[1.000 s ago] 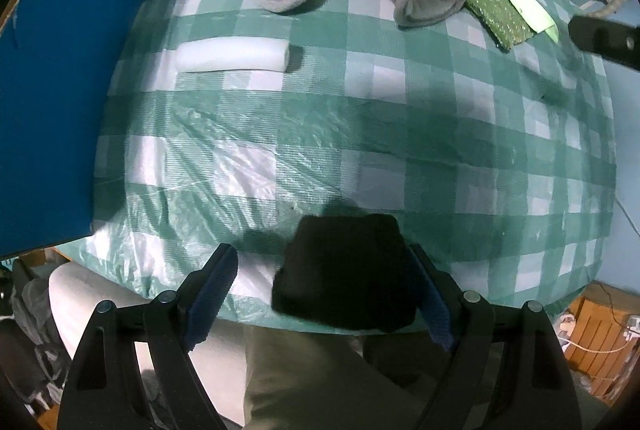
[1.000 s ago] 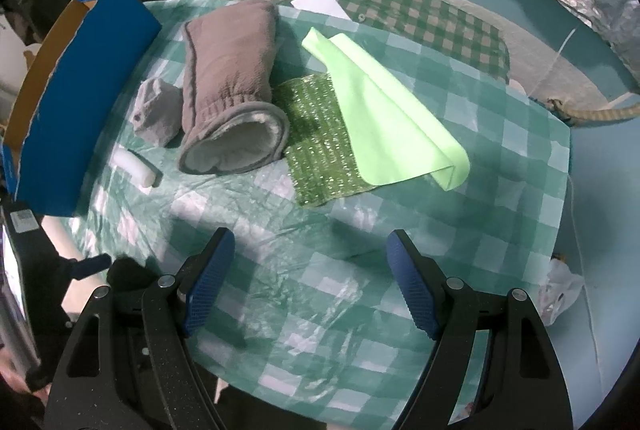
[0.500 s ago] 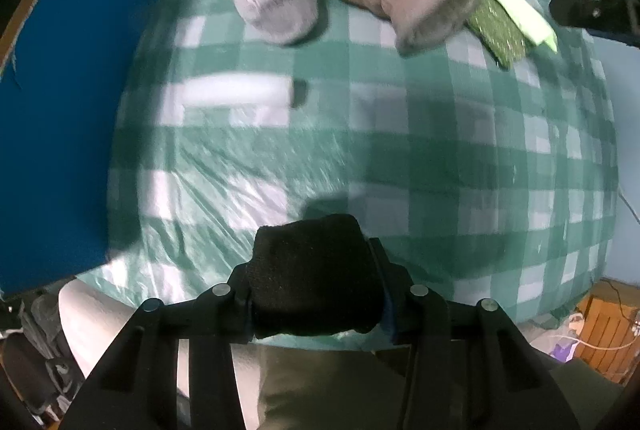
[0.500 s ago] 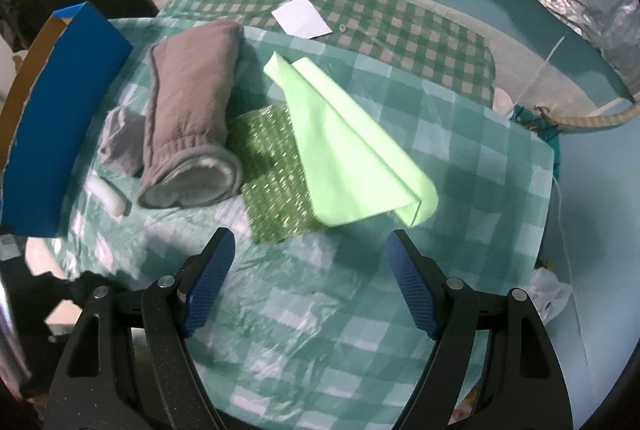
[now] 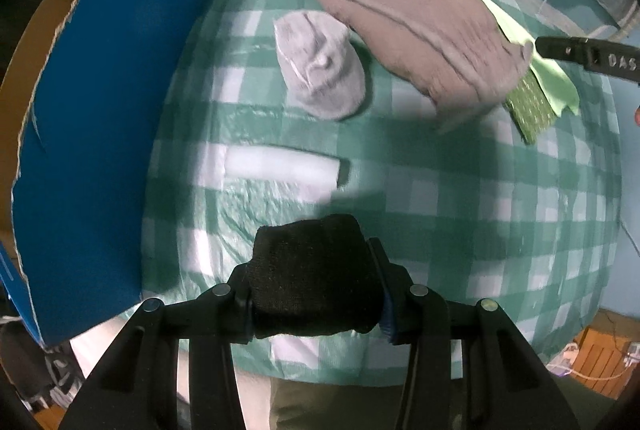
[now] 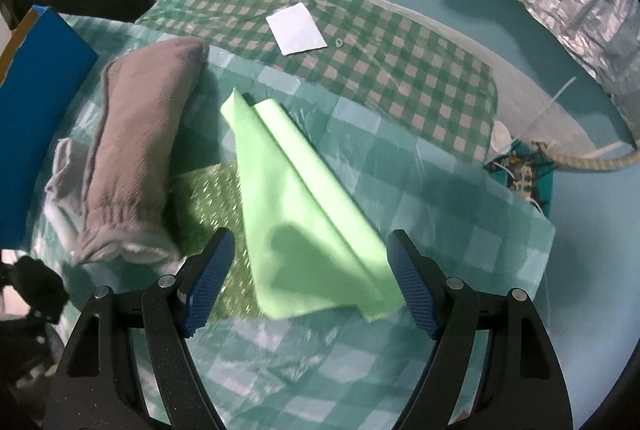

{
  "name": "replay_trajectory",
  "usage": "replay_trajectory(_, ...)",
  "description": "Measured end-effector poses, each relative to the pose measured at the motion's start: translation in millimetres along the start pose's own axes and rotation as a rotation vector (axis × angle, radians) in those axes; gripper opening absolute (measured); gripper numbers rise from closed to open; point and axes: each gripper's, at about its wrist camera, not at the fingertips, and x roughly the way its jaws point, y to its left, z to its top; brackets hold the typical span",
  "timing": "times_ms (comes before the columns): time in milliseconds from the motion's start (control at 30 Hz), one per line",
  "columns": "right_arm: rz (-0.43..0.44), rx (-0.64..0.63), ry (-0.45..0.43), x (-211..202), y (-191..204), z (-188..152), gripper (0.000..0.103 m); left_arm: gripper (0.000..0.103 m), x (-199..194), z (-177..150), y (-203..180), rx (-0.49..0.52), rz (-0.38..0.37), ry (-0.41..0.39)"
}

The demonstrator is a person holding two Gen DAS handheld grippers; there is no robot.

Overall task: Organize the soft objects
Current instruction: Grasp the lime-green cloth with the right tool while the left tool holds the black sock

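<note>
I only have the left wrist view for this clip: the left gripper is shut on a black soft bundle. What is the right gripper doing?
Observer: The right gripper is open, with nothing between its pads, poised over the light green cloth.
Operator: Is that cloth spread flat?
Observer: No, it is folded over on itself, and it partly covers a sparkly green cloth.
Operator: Anything beyond the brown sock that I cannot see?
Observer: Yes, a white paper slip lies on a second checked cloth further back.
</note>
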Motion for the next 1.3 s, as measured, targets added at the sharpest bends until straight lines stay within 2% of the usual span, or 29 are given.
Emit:
replay_trajectory(200, -0.013, -0.038, 0.03, 23.6, -2.5, 8.9, 0.079, 0.046, -3.3, 16.1, 2.5, -0.01, 0.003, -0.005)
replay_trajectory(400, 0.0, -0.046, 0.05, 35.0, -4.7, 5.5, 0.078, 0.046, -3.6, 18.2, -13.7, 0.0, 0.008, -0.003)
replay_trajectory(600, 0.062, -0.039, 0.043, 32.5, -4.9, 3.4, 0.055, 0.046, -7.4, 28.2, -22.8, -0.001, 0.013, 0.0)
replay_trajectory(667, 0.077, -0.053, 0.042, 30.4, -1.0, 3.3, 0.033, 0.046, -10.9, 26.9, -24.8, -0.002, 0.012, 0.001)
replay_trajectory(733, 0.105, -0.057, 0.049, 29.4, 2.0, 3.0, 0.016, 0.046, -11.3, 23.3, -27.1, 0.002, 0.013, 0.0)
replay_trajectory(767, 0.115, -0.053, 0.055, 29.3, 2.8, 2.9, 0.013, 0.046, -11.7, 23.1, -27.5, 0.005, 0.014, 0.0)
replay_trajectory(967, 0.166, 0.013, 0.085, 24.0, 0.0, -3.1, 0.011, 0.046, -21.1, 14.4, -21.8, 0.009, 0.009, -0.004)
replay_trajectory(1300, 0.196, 0.106, 0.054, -4.4, -8.9, -29.1, 0.011, 0.046, -27.2, -1.4, -22.9, 0.042, 0.006, -0.014)
